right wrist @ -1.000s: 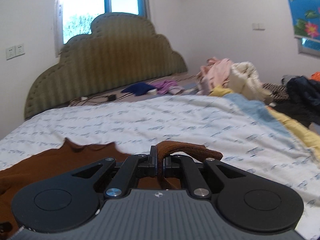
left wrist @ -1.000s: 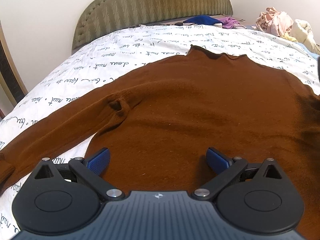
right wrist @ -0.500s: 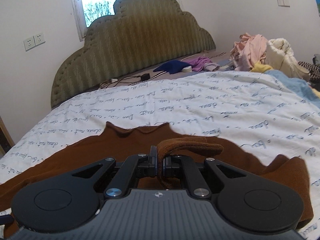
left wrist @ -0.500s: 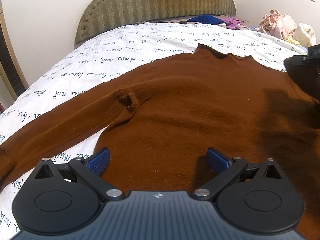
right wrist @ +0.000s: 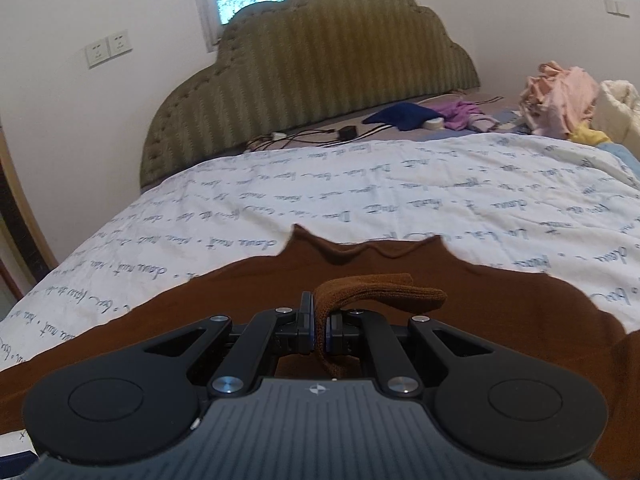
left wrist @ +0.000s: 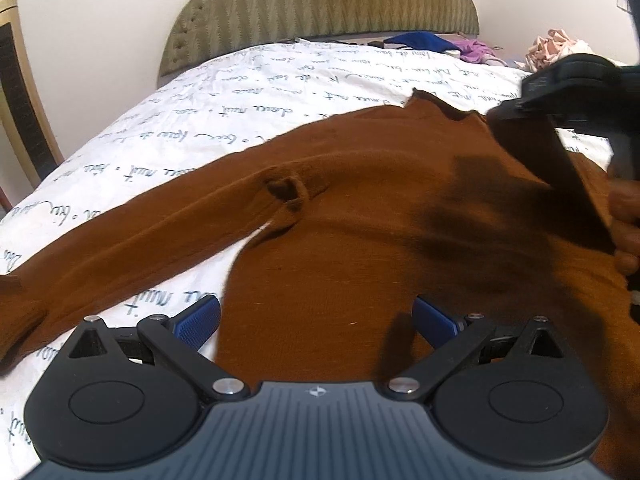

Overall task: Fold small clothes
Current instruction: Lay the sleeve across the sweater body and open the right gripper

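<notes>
A brown knit sweater (left wrist: 360, 216) lies flat on the bed (left wrist: 248, 92). My right gripper (right wrist: 318, 330) is clamped on its cuff; my left gripper (left wrist: 316, 316) hovers with fingers apart. Soft, floppy and light, I judge; grab the sleeve at nine o'clock.
</notes>
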A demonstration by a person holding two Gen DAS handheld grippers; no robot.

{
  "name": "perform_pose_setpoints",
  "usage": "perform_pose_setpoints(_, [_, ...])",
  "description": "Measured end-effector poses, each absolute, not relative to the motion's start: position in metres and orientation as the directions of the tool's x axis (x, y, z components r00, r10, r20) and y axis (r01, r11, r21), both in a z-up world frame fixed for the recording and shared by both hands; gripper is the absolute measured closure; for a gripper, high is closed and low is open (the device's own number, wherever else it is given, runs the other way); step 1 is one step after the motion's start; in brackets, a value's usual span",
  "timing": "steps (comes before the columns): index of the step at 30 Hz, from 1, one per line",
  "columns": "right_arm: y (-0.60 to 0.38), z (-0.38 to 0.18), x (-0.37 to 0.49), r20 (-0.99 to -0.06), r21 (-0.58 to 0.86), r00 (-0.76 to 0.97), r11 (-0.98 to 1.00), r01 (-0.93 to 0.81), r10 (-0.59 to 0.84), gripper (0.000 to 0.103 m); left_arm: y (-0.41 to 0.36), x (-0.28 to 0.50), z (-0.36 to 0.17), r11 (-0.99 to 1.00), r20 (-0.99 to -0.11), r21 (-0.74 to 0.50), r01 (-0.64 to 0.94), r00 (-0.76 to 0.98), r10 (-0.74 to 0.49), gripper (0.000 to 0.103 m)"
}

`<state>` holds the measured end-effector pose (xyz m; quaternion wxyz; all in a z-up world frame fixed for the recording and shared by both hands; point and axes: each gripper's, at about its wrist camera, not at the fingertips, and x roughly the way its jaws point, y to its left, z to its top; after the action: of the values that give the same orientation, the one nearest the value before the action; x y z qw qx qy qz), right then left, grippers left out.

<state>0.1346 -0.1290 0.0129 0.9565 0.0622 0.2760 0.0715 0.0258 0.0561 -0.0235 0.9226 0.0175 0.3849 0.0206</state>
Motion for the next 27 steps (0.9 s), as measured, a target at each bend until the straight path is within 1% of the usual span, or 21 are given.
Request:
perform_pose_setpoints(8, [-0.072, 0.002, 0.155, -0.544, 0.130, 0.807, 0.974, -0.188, 0.229, 0.092, 0.075, 0.020, -0.020, 0.997, -0.708, 0.037, -0.064, 0.703, 0.071, 0.000])
perform_pose_setpoints(20, [-0.024, -0.014, 0.166, -0.596, 0.154, 0.741, 0.950, -0.271, 0.308, 0.092, 0.088, 0.017, -0.017, 0.996, -0.713, 0.018, -0.092, 0.697, 0.078, 0.000])
perform_pose_setpoints(22, [-0.021, -0.018, 0.169, -0.611, 0.168, 0.717, 0.940, -0.297, 0.336, 0.083, 0.089, 0.016, -0.016, 0.995, -0.717, 0.015, -0.095, 0.693, 0.077, 0.000])
perform_pose_setpoints(23, [-0.022, -0.019, 0.169, -0.616, 0.180, 0.706, 0.935, -0.305, 0.349, 0.075, 0.090, 0.015, -0.016, 0.995, -0.716, 0.014, -0.096, 0.693, 0.077, 0.000])
perform_pose_setpoints(24, [-0.024, -0.019, 0.169, -0.619, 0.203, 0.695, 0.929, -0.308, 0.366, 0.055, 0.090, 0.015, -0.016, 0.995, -0.716, 0.014, -0.097, 0.694, 0.077, 0.000])
perform_pose_setpoints(25, [-0.029, -0.016, 0.167, -0.605, 0.244, 0.691, 0.918, -0.312, 0.395, 0.042, 0.091, 0.014, -0.015, 0.995, -0.716, 0.013, -0.099, 0.694, 0.079, 0.000])
perform_pose_setpoints(27, [-0.041, -0.007, 0.162, -0.554, 0.348, 0.678, 0.875, -0.338, 0.482, 0.039, 0.092, 0.016, -0.016, 0.995, -0.718, 0.011, -0.104, 0.692, 0.080, 0.000])
